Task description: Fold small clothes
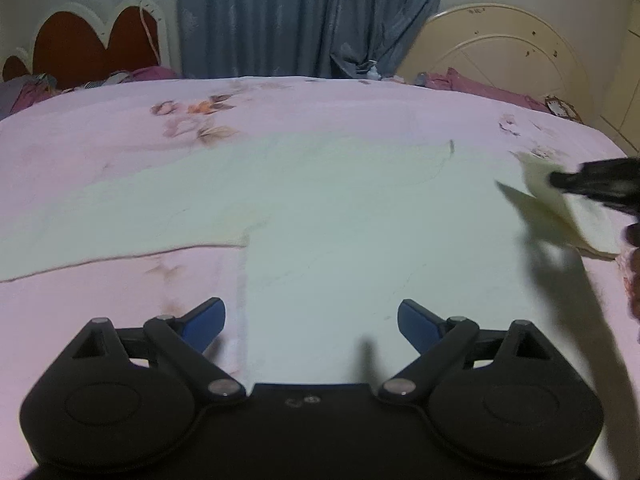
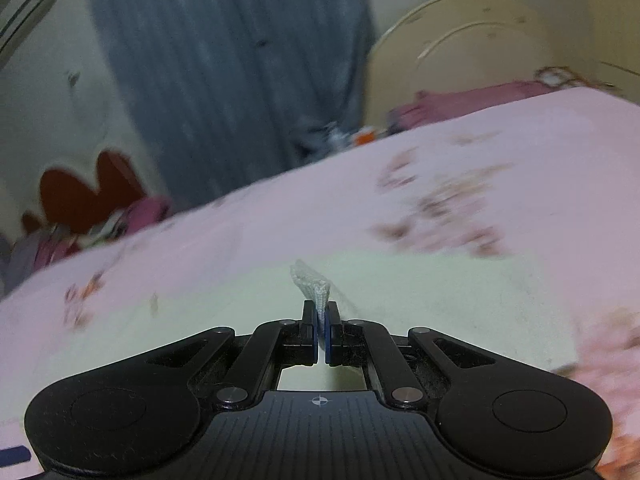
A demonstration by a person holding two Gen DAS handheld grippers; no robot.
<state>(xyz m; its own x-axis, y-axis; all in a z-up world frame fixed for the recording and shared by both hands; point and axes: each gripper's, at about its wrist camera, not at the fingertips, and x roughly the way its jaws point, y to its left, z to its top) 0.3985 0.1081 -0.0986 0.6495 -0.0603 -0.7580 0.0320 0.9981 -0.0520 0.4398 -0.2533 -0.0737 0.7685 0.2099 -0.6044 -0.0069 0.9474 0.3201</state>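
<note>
A bed (image 1: 100, 152) with a pink flowered sheet fills both views, with a blue curtain (image 1: 280, 16) and a cream headboard (image 1: 500, 48) behind it. One pale garment (image 1: 320, 208) lies spread flat on the sheet, taking up most of the middle of the bed; a long sleeve runs off to the left in the left wrist view, and no other piece of clothing to be folded can be made out. It looks thin, soft and light, so it should drape and fold wherever it is lifted, slide easily over the sheet, and hold no shape of its own; hems, cuffs and corners seem the sensible places to pinch it. The right tongs (image 2: 321, 334) are clenched on a small bunched bit of the garment's edge, which stands up between the pads, and in the left wrist view that same flap hangs lifted at the right side. The left tongs (image 1: 311, 320) are released, jaws wide, hovering over the garment's near left edge with nothing between them.
</note>
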